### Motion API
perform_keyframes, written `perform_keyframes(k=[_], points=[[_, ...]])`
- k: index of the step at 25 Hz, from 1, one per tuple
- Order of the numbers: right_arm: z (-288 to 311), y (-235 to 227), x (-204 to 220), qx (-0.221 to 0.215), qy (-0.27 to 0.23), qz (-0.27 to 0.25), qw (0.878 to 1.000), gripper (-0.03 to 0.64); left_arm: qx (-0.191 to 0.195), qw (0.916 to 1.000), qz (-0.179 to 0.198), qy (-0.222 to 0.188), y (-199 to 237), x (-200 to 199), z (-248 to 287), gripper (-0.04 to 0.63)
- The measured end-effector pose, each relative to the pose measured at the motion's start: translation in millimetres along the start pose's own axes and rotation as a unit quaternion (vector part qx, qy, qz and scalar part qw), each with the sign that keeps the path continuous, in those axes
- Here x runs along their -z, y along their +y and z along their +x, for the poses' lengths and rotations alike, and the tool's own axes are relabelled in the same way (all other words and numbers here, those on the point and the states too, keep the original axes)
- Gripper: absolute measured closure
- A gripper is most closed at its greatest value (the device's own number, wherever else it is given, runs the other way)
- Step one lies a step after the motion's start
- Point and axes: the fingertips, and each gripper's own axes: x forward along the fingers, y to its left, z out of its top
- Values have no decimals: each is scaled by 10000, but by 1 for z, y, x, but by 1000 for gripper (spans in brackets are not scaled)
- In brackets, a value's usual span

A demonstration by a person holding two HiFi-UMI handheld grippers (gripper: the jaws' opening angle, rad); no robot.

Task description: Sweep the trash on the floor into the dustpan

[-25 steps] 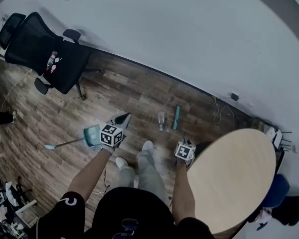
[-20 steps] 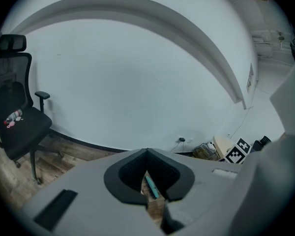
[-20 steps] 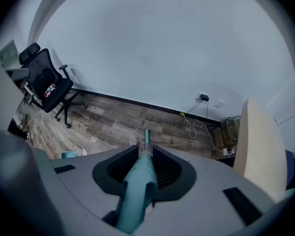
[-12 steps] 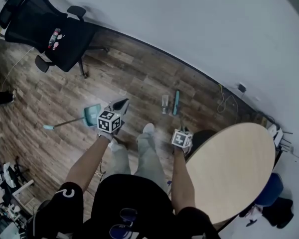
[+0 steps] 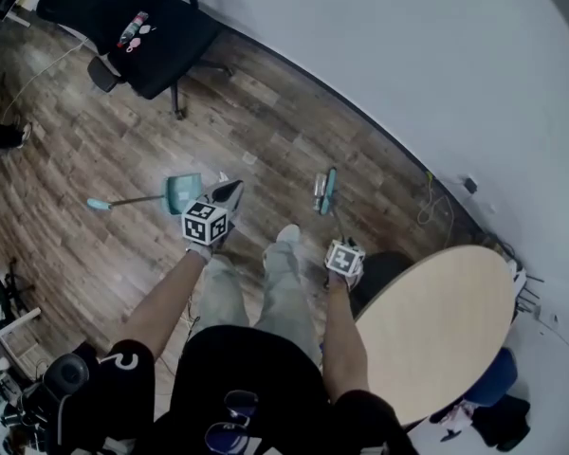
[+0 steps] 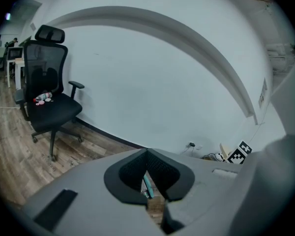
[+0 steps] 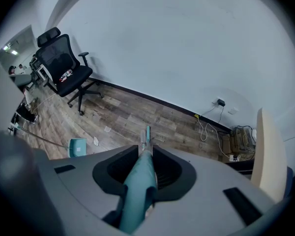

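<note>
Trash lies as two small white scraps (image 7: 96,141) on the wood floor (image 5: 85,150), just beside the teal dustpan (image 5: 180,193); the dustpan rests flat on the planks with its long handle stretched out to the person's left. The broom (image 5: 330,190) stands ahead of the person's feet, its teal head down on the floor near the wall and well apart from the dustpan; its teal handle runs back into the right gripper (image 5: 343,254), whose jaws are clamped on it, as the right gripper view shows. The left gripper (image 5: 227,195) hovers over the floor just beside the dustpan; its jaws meet at the tips with nothing between them, and only a sliver of the broom shows through the slit behind them. Both bare forearms reach forward and down from the body, the left angled outward, the right held close to the edge of the round wooden table (image 5: 436,335); a black office chair (image 5: 137,22) stands by the wall, far off to the left.
</note>
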Motion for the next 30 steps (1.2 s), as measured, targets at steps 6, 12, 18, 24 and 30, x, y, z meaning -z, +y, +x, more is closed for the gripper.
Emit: perform_keyframes(k=[6,12,18,24,30], points=[[-1,65,20,27,-22,26,10000,531,-362,9991,-188,-139,66,23,-80,598],[-5,147,34,-304,7,-4,9995,531,-724,9963,-364,-294,126,44,-158,598],[-3,229,41,-660,-100,-238,9975,531,-990,9928,-513,-439,169,64,-219,598],[-8,290,70,-792,275,-508,9952,531,-1181,9891,-665,-583,204,79,-264,598],[-11,347,83,-874,132,-924,9918,531,-1341,9850,-839,-693,232,97,-303,598]])
